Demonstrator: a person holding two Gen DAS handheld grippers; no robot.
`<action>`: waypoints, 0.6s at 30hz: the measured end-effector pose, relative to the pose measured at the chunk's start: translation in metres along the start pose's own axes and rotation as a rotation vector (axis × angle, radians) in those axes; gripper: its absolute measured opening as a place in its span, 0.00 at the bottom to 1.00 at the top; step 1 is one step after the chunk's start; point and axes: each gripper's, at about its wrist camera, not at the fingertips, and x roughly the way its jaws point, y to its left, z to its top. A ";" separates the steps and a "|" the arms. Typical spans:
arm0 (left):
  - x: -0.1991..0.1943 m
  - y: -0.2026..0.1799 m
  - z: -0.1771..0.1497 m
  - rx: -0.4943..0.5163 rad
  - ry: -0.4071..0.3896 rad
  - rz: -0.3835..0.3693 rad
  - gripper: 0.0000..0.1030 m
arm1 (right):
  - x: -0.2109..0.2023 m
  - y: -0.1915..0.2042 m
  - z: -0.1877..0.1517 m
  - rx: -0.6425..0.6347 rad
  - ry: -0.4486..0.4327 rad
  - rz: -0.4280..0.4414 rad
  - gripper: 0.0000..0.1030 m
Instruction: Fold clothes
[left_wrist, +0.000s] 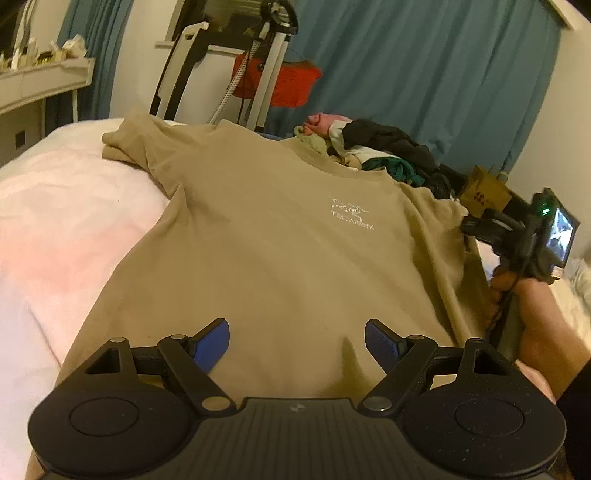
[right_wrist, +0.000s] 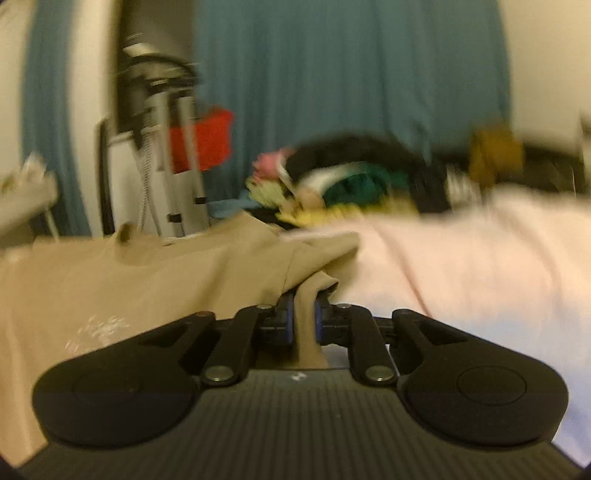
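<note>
Left wrist view showed the tan T-shirt (left_wrist: 280, 236) lying front-up and mostly flat on the pink bedspread (left_wrist: 55, 229), its soft matte cotton creased in long shallow folds, with a small white chest print whose lettering was too fine to read. The shirt's near hem was cut off behind the left gripper (left_wrist: 297, 341), whose jaws stood wide apart just above the cloth with nothing between the ribbed blue pads (left_wrist: 216, 341). One sleeve at the shirt's far corner was bunched and rumpled; the opposite sleeve disappeared behind the right gripper (left_wrist: 476, 225), a black frame with a small lit screen, carried by a hand (left_wrist: 532, 314) only partly in frame. The right wrist view was smeared by motion blur, yet it showed that gripper's jaws (right_wrist: 304, 325) pinched tight on a gathered fold of the shirt's sleeve edge (right_wrist: 306, 295), tan fabric running between the pads and back toward the camera. Beyond the shirt's collar lay a heap of loose clothes (left_wrist: 380, 147), black, green, pink and pale pieces tangled so that single garments could not be told apart. Beside that heap, off the shirt's shoulder, stood a brown cardboard box (left_wrist: 484, 192), half hidden by the right gripper. Farther behind the shirt rose a metal stand (left_wrist: 269, 66) with a red fabric bag (left_wrist: 277, 85) hung on it, and blue curtains (left_wrist: 424, 74) in heavy vertical pleats. Off the shirt's bunched sleeve side, a white shelf (left_wrist: 40, 85) held small pale items, too blurred to identify.
</note>
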 end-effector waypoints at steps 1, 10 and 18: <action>-0.001 0.001 0.001 -0.010 0.000 -0.005 0.80 | -0.004 0.016 0.001 -0.058 -0.020 0.026 0.13; -0.008 0.005 0.005 -0.021 -0.015 -0.005 0.80 | -0.026 0.121 -0.023 -0.450 -0.071 0.243 0.10; -0.011 -0.002 0.003 -0.007 -0.028 -0.010 0.80 | -0.034 0.033 0.022 0.185 -0.114 0.356 0.70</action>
